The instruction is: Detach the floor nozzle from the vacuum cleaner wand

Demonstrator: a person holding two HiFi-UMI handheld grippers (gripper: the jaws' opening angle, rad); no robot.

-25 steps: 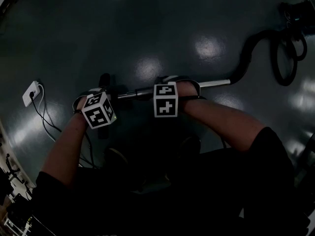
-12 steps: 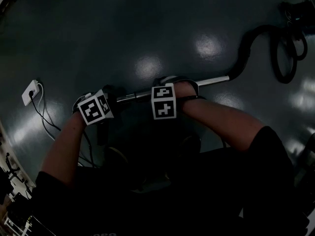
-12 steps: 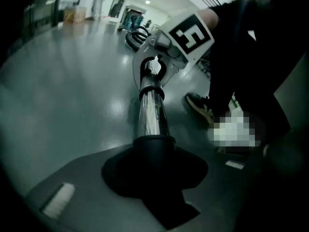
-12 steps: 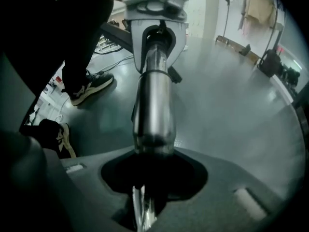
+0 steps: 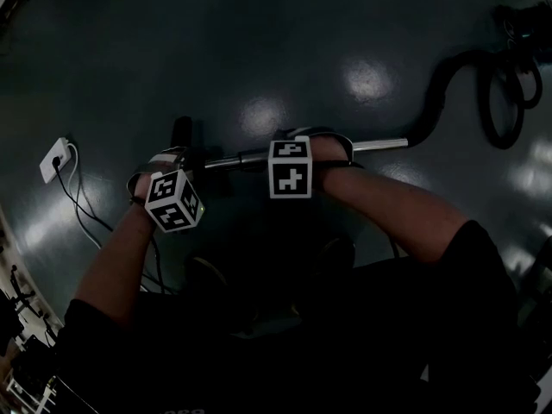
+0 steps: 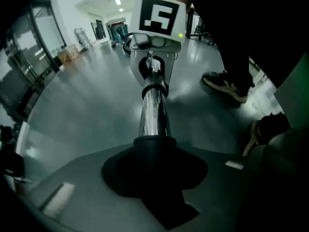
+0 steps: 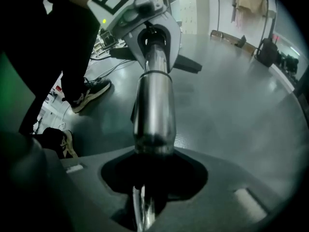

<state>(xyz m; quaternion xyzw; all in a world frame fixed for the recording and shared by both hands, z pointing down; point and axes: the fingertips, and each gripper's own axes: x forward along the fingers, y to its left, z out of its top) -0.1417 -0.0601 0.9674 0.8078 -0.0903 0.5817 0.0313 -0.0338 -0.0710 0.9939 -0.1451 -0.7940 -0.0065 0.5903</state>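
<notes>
Left tool (image 6: 155,170) pinching floor nozzle (image 6: 154,146) neck, right tool (image 7: 153,175) clamping wand (image 7: 153,105) beside it

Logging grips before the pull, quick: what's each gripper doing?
Left gripper: closed on the nozzle neck.
Right gripper: closed on the wand.

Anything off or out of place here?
Nothing stands out. The left gripper clamps the black nozzle neck, the right gripper the metal wand, which looks straight and undamaged. The hose lies looped on the floor; a cable trails from a white socket block. No spill visible.
</notes>
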